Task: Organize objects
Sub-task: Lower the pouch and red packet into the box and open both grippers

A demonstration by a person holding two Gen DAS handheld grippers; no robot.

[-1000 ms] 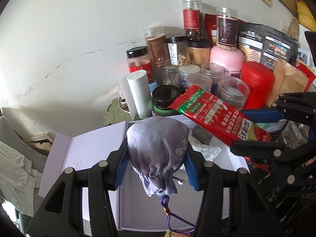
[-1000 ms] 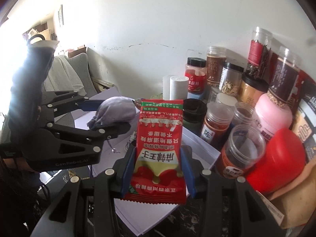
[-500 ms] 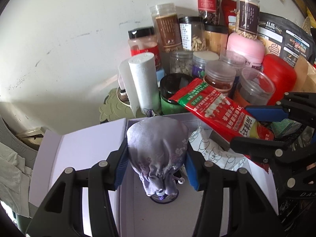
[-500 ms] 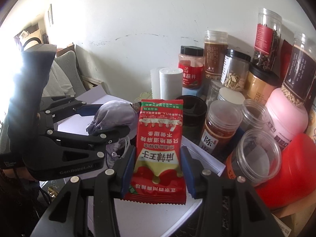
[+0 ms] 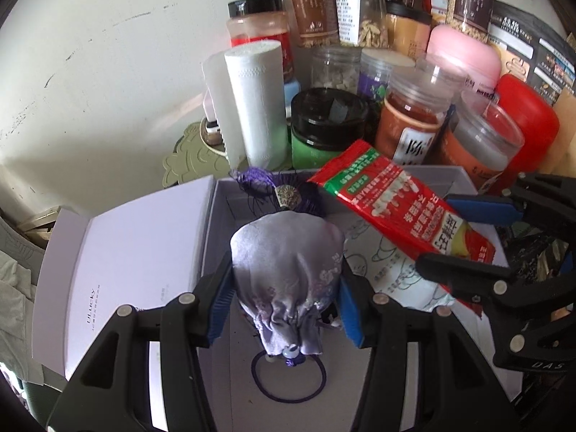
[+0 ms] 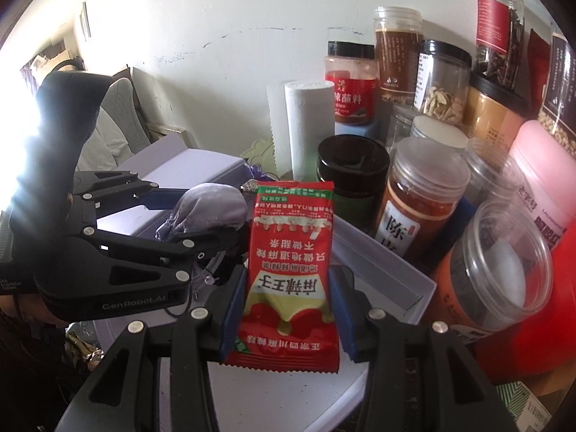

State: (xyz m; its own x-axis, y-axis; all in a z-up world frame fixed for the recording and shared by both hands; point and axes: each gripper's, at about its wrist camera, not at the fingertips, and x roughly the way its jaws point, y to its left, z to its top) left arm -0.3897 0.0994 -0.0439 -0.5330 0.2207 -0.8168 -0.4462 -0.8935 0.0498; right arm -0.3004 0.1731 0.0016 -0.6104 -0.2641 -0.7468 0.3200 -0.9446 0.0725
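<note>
Two grippers, both loaded. Left gripper (image 5: 286, 306) clamps the lilac drawstring pouch (image 5: 288, 273) low inside the open white box (image 5: 424, 174); right gripper (image 6: 288, 309) pinches the red snack packet (image 6: 291, 270), held tilted over the box's right side. Placing step: next, judged, release pouch, then lower packet beside it.

Both wrist cameras look closely (along their fingers) at one white box (image 5: 230, 194) (image 6: 381, 262).
</note>
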